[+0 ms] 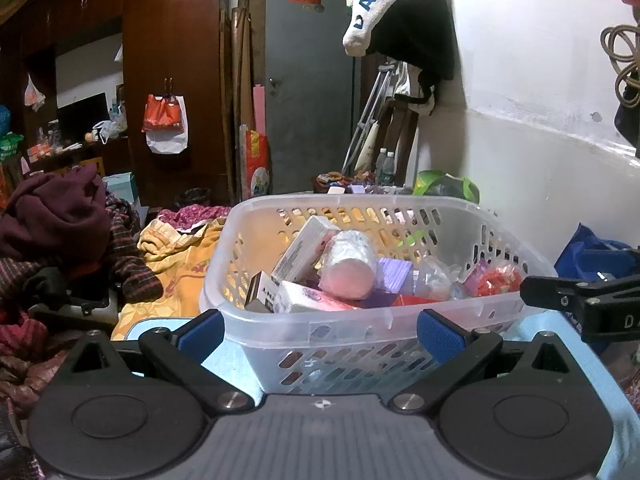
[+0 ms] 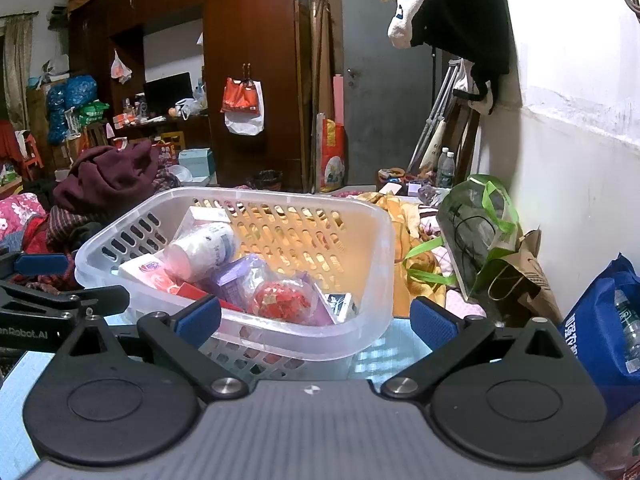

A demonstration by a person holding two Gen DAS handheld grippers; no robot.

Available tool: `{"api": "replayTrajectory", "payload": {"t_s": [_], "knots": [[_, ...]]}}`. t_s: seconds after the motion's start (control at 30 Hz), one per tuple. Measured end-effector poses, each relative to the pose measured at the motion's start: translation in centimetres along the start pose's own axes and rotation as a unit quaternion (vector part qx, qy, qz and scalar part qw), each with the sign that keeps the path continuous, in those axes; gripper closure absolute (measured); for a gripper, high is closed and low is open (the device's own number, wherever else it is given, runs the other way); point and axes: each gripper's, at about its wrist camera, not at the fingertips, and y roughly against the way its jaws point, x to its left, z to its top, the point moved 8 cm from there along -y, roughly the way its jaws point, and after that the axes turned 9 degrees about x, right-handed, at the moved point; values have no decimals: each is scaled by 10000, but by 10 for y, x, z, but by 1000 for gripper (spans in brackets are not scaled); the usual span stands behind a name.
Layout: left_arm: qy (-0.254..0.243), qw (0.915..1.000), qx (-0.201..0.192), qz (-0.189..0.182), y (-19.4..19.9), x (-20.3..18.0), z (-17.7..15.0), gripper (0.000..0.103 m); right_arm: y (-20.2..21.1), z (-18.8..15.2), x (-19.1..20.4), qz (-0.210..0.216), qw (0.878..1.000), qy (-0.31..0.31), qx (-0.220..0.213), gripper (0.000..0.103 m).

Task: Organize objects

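A clear plastic basket with slotted walls stands on a light blue surface, right in front of my left gripper. It holds a pink-ended wrapped roll, white boxes, a purple box and a red packet. My left gripper is open and empty, its blue pads either side of the near rim. In the right wrist view the basket sits ahead and left. My right gripper is open and empty, near the basket's right corner. The red packet lies closest.
A green bag and a brown paper bag stand right of the basket by the white wall. A blue bag is at the far right. Piled clothes lie to the left. A yellow blanket lies behind the basket.
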Motion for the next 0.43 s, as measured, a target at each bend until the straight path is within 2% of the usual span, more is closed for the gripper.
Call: {"api": "replayTrajectory", "payload": {"t_s": [0.3, 0.43], "knots": [[-18, 9999, -55, -90, -1, -5, 1, 0, 0, 1, 0, 6, 10000, 54, 11, 0], [33, 9999, -133, 38, 0, -3, 2, 0, -1, 1, 0, 8, 10000, 65, 14, 0]]}}
